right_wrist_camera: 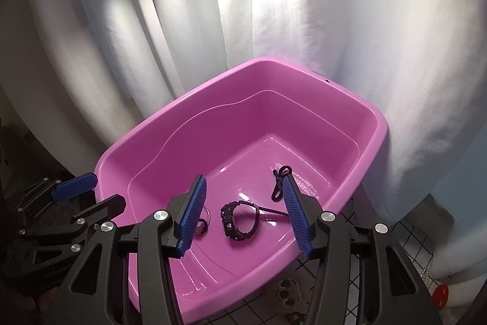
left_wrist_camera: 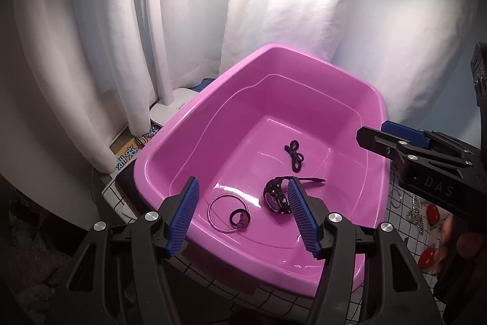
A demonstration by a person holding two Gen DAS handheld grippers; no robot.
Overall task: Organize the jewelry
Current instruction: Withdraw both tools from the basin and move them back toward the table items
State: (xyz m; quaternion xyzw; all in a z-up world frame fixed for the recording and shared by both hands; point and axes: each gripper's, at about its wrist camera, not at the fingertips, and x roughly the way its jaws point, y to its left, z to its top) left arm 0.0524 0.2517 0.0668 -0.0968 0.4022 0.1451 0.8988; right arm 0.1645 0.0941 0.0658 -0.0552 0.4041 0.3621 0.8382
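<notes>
A pink plastic tub (left_wrist_camera: 182,136) (right_wrist_camera: 152,139) holds a black wristwatch (left_wrist_camera: 275,194) (right_wrist_camera: 239,221), a thin bangle (left_wrist_camera: 225,212), a small dark ring with a knot (left_wrist_camera: 240,218) and a dark cord tie (left_wrist_camera: 293,156) (right_wrist_camera: 280,178). My left gripper (left_wrist_camera: 243,218) is open and empty above the tub's near rim. My right gripper (right_wrist_camera: 243,217) is open and empty above the tub, with the watch between its fingers in view. The right gripper also shows at the right of the left wrist view (left_wrist_camera: 411,148).
White curtains hang behind the tub. The tub stands on a white cloth with a black grid (right_wrist_camera: 380,233). To the tub's right lie a silver chain (left_wrist_camera: 417,212), a thin hoop (left_wrist_camera: 395,198) and red round pieces (left_wrist_camera: 432,212) (right_wrist_camera: 441,293). A white lamp base (left_wrist_camera: 173,108) stands at the left.
</notes>
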